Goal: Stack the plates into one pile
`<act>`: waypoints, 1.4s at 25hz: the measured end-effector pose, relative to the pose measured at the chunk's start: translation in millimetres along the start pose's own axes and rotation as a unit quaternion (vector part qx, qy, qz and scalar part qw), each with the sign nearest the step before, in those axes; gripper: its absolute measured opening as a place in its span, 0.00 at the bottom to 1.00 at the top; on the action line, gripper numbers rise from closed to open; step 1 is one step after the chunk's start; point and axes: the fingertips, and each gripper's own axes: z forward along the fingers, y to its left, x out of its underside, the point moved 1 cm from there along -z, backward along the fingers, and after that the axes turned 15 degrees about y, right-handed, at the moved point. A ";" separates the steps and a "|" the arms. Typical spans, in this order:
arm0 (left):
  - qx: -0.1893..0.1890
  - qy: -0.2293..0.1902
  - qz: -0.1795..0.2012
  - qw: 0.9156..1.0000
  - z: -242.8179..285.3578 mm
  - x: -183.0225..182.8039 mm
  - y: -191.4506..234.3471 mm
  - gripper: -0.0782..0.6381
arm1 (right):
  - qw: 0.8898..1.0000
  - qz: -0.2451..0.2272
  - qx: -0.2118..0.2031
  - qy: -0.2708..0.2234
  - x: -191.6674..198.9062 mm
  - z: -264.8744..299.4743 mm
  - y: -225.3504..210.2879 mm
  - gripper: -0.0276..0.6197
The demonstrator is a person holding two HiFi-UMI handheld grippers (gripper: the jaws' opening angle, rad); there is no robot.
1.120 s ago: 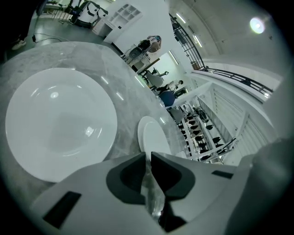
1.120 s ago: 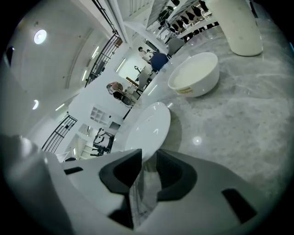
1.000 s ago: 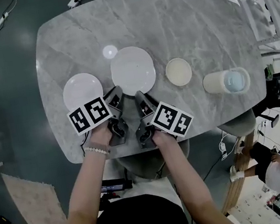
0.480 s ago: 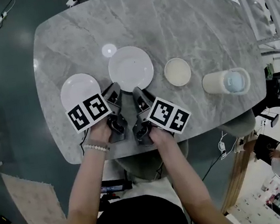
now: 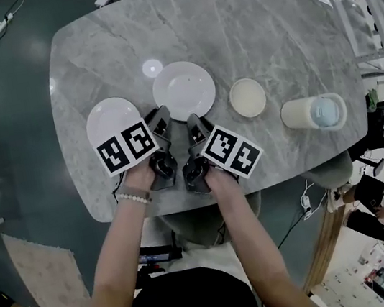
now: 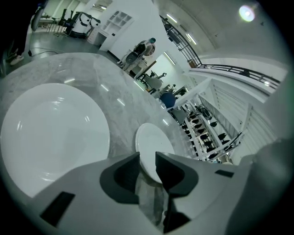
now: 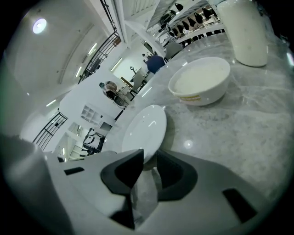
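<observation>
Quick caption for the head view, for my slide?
Marble table with left plate, centre plate, bowl and white container in a row, plates unstacked.

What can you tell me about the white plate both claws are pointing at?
The middle plate is round, plain white and glossy, ceramic by its look, empty, with a shallow well and broad rim. It lies on the grey marble table, between a similar plate and a small bowl, apart from both. Its near rim sits between the left claw's jaws, just opening, and the right claw's, just closing; neither visibly clamps it.
</observation>
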 end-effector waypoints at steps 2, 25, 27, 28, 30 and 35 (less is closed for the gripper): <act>0.008 0.000 0.001 1.000 -2.3 -1.1 -1.7 0.28 | 1.000 -0.001 0.001 -0.001 -1.0 0.4 -0.8 0.16; 0.042 -0.060 -0.008 0.997 -85.9 3.5 20.9 0.29 | 0.995 -0.049 -0.087 -0.026 16.3 -19.9 43.6 0.37; 0.043 -0.068 -0.015 0.997 -98.2 4.3 29.3 0.29 | 0.993 -0.056 -0.103 -0.030 21.5 -21.1 55.6 0.37; 0.042 -0.071 -0.019 0.996 -103.6 5.1 34.0 0.29 | 0.992 -0.061 -0.108 -0.030 24.1 -21.3 60.5 0.35; 0.040 -0.077 -0.027 0.996 -113.2 7.8 44.1 0.29 | 0.990 -0.070 -0.118 -0.031 29.2 -21.8 69.5 0.34; 0.031 -0.087 -0.047 0.995 -132.3 20.3 68.7 0.29 | 0.985 -0.098 -0.141 -0.023 45.8 -23.5 91.1 0.35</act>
